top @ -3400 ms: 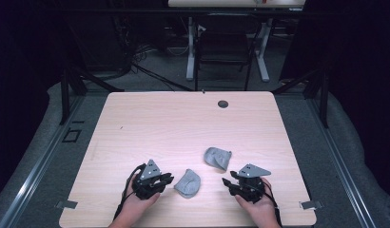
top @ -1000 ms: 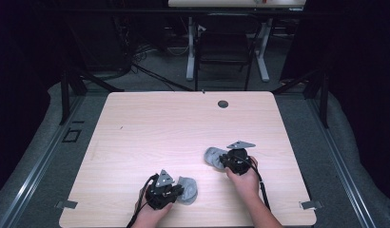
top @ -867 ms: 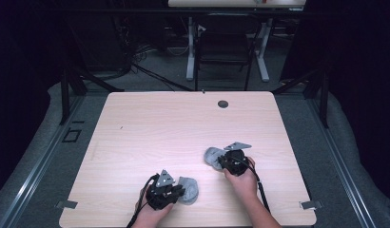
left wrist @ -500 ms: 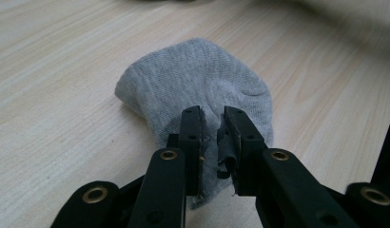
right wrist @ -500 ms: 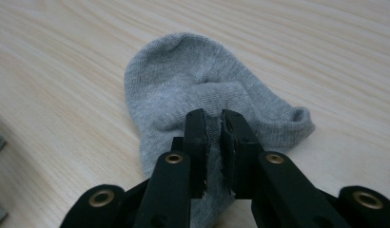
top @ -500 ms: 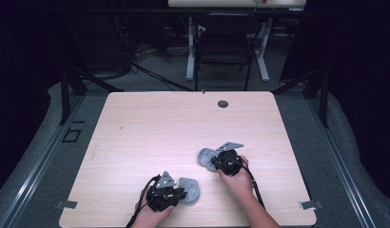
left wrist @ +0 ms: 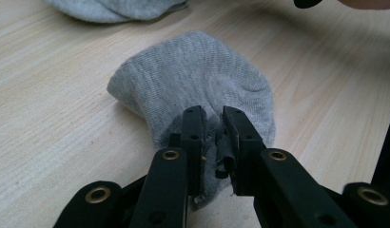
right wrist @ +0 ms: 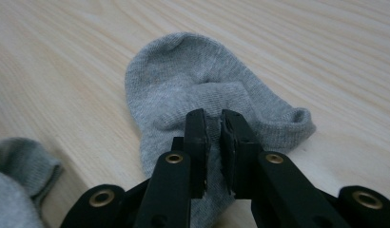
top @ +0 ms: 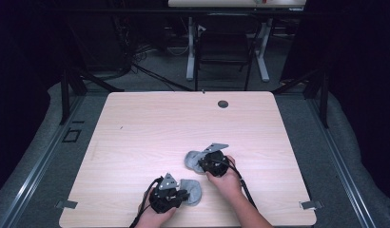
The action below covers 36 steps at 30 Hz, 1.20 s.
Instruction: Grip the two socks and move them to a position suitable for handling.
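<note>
On the pale wooden desk (top: 136, 133), the left tongs (top: 182, 193) sit at about 6 o'clock, close to the near edge, with the person's left hand (top: 152, 216) behind them. They are clenched on a grey ankle sock (top: 192, 191) that lies flat on the wood at their 3 o'clock side. In the left gripper view this near sock (left wrist: 198, 80) spreads away from the jaws, which pinch a fold of its knit between them, with only a sliver of cloth showing in the narrow gap. The edge of the other sock (left wrist: 117, 8) lies beyond it, at 11 o'clock in that view.

Further right and a little deeper on the desk, at about 5 o'clock from the centre, the right tongs (top: 202, 161) are held by the right hand (top: 226, 178), grasping the second grey ankle sock (top: 192, 159), which pokes out at their 9 o'clock side. In the right gripper view this sock (right wrist: 183, 76) lies with its rounded toe at 12 o'clock and its ribbed cuff at 3 o'clock; the jaws stand nearly together on the fabric near its opening. The near sock (right wrist: 17, 180) shows at 8 o'clock. The two socks lie near each other, not touching.
</note>
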Motion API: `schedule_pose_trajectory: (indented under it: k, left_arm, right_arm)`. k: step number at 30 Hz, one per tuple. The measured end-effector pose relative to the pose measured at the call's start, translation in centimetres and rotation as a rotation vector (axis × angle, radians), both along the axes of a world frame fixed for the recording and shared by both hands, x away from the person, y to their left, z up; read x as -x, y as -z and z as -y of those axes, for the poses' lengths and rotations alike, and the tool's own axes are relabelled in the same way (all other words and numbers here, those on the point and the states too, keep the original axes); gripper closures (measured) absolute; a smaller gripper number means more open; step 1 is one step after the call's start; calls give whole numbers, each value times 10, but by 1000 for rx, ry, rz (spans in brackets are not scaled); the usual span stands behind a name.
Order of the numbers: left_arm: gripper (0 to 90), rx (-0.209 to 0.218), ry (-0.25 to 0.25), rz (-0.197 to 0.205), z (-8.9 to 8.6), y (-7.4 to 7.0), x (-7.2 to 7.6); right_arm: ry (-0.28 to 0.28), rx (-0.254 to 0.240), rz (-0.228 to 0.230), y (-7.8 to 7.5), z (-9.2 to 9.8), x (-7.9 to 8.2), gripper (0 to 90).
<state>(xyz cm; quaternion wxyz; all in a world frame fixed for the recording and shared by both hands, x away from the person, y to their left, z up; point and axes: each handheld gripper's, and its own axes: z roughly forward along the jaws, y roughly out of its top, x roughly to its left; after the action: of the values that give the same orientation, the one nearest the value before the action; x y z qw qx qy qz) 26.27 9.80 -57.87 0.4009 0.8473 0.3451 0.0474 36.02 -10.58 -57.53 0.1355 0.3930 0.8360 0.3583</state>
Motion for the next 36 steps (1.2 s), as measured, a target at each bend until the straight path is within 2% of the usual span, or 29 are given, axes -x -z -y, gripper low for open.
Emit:
schedule_pose_trajectory:
  k: [16, 21, 24, 30, 34, 36]
  left_arm:
    - [796, 1, -11, 15, 4, 1, 3]
    - [795, 0, -18, 20, 4, 1, 4]
    - [794, 1, -19, 20, 4, 1, 5]
    - [793, -5, -18, 23, 6, 1, 7]
    - [783, -5, -17, 30, 7, 1, 8]
    - [769, 9, -5, 15, 8, 0, 8]
  right_arm:
    - [-96, -2, 1, 0, -20, 6, 794]
    - [-96, 8, 11, -2, -21, 8, 764]
    - [-84, -14, 31, -11, -18, 12, 758]
    - [-72, -43, 87, -32, -5, 31, 747]
    - [-58, -72, 106, -43, 7, 50, 743]
    - [-44, -84, 121, -47, 14, 61, 743]
